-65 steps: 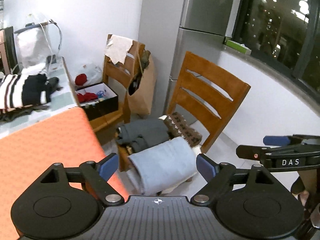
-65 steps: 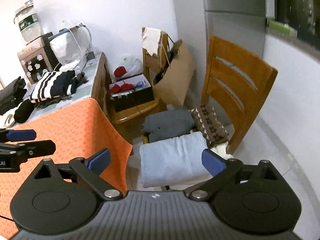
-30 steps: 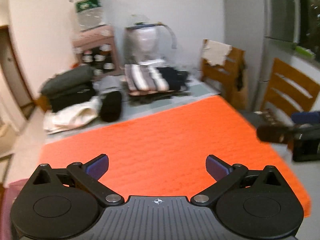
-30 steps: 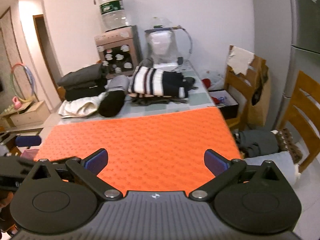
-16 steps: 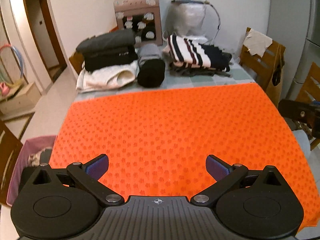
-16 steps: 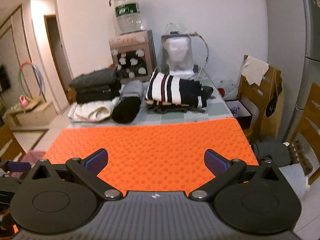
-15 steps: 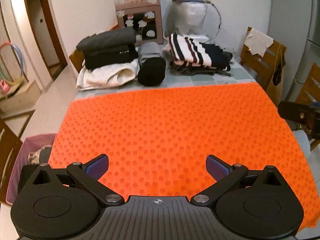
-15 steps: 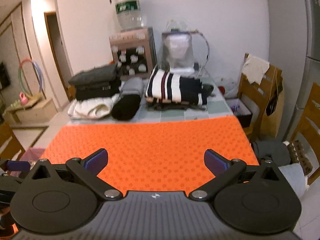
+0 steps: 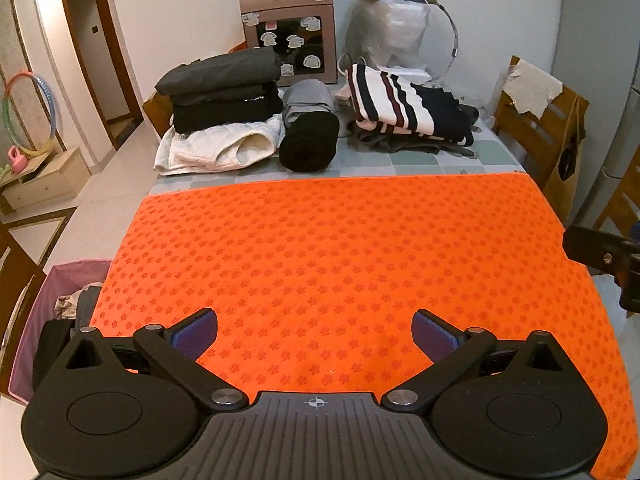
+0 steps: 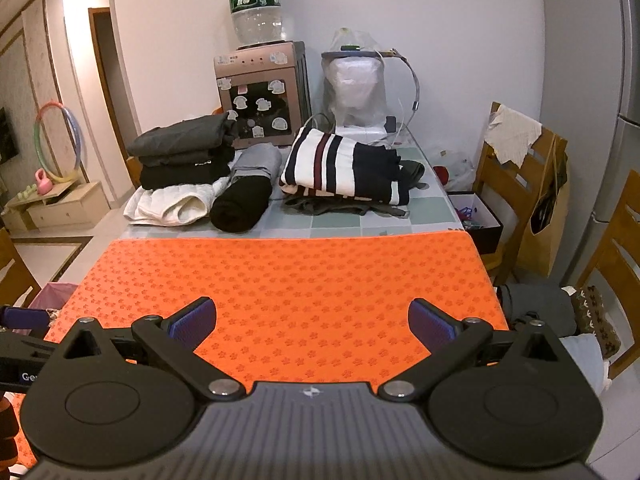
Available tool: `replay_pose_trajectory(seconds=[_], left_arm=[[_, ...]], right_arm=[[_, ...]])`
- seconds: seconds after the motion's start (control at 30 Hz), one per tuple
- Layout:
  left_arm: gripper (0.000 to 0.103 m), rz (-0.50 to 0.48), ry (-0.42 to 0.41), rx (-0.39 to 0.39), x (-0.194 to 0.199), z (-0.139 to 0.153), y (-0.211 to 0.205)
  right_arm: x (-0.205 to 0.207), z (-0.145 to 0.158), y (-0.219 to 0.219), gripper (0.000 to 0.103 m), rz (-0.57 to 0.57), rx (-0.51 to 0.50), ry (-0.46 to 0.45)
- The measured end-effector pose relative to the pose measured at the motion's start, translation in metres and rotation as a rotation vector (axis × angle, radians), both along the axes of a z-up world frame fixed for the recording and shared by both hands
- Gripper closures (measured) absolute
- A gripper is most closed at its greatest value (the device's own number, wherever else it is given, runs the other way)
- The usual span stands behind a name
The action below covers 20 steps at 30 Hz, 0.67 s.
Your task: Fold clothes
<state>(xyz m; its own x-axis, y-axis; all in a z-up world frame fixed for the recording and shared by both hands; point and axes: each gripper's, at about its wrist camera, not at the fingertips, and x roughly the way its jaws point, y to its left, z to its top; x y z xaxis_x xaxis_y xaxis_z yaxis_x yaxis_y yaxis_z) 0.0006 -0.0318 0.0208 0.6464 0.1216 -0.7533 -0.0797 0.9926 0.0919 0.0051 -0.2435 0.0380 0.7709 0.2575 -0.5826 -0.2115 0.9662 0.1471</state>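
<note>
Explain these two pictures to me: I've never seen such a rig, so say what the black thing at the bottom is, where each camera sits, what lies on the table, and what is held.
Each picture comes from a fisheye camera mounted on a handheld tool that a person carries, one per hand. The black shape with blue pads is that tool: the left gripper in the left wrist view, the right gripper in the right wrist view. Both have their jaws spread wide and hold nothing. Below them lies a bare orange mat. Behind it on the table sit a striped sweater, a dark folded stack, a white garment and a black roll. A pink basket of clothes stands at the left.
</note>
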Motion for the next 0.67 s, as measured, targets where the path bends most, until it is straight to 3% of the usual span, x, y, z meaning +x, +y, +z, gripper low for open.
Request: replay_pose_trajectory(seconds=[0.67], left_arm=[[0.0, -0.001, 0.036, -0.018, 0.01, -0.01, 0.005]], right_arm=[[0.011, -0.009, 0.015, 0.0, 0.045, -0.013, 0.034]])
